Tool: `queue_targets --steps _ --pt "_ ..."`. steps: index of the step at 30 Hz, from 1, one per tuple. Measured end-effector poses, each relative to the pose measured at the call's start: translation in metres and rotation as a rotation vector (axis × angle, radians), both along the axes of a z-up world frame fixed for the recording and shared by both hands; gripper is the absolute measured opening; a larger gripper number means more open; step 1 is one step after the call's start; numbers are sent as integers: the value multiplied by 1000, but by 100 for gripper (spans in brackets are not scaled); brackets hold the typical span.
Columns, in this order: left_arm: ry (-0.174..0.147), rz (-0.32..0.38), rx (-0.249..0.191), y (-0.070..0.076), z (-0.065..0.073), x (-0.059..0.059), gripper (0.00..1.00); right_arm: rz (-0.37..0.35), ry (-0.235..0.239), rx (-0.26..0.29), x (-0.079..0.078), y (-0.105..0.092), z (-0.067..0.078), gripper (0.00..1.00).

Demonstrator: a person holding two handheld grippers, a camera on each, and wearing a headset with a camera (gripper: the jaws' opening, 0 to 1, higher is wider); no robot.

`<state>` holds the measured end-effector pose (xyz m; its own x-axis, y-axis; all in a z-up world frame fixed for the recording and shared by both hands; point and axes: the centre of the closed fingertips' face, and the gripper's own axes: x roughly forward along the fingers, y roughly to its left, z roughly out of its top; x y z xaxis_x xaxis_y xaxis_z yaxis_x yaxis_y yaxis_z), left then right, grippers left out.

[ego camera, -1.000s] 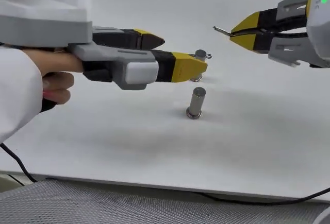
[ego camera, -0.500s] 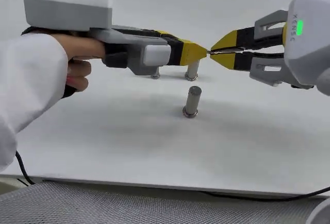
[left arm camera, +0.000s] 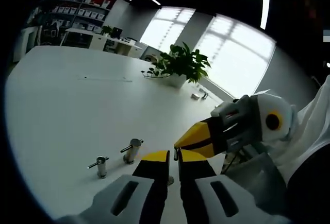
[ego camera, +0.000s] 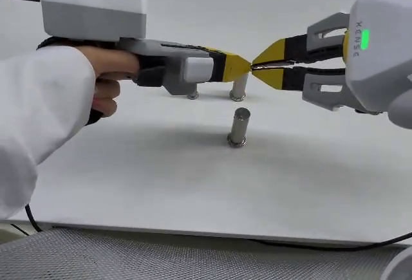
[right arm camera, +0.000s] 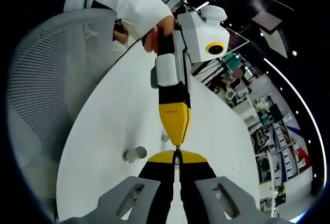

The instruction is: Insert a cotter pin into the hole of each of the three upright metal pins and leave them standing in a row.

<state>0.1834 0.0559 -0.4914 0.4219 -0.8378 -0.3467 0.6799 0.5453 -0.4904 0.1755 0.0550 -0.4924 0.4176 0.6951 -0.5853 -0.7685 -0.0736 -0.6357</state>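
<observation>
White workbench (ego camera: pixel 161 177): cotter pin (right arm camera: pixel 177 153) held between two meeting gripper tips.
Thin, light, springy wire, best held by its loop. Right gripper (ego camera: pixel 255 68) pinches it; left gripper (ego camera: pixel 247 66) is nearly closed at its far end, grip unclear. Bare metal pin (ego camera: pixel 240 127) stands below both tips.

left gripper (ego camera: pixel 246 66) tip-to-tip with right gripper (ego camera: pixel 256 68) | cotter pin (right arm camera: pixel 177 156) in right gripper | near pin (ego camera: pixel 239 127) below | rear pins (ego camera: pixel 239 88) behind it

Three metal pins are standing on the table (ego camera: pixel 129 170): the front pin (ego camera: pixel 241 125), the middle pin (ego camera: pixel 239 89) and the far pin (ego camera: pixel 192 94). Two grippers, the left gripper (ego camera: pixel 246 67) and the right gripper (ego camera: pixel 256 69), are meeting at one cotter pin (left arm camera: pixel 176 154).
</observation>
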Motion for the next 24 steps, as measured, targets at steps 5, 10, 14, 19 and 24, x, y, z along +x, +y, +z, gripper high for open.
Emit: queue_targets --steps 5,10,14,19,24 --pt "9 -8 -17 -2 1 -3 0 6 -6 1 -1 2 2 0" --pt "21 -11 -32 0 3 -3 0 9 -5 8 -2 3 4 0" --pt "38 3 -45 0 5 -2 0 10 -8 16 -2 3 5 0" --pt "35 4 -20 1 3 -3 0 27 -16 4 -3 3 2 0" --pt "35 10 -18 2 3 -3 0 20 39 3 -4 -2 -7 5"
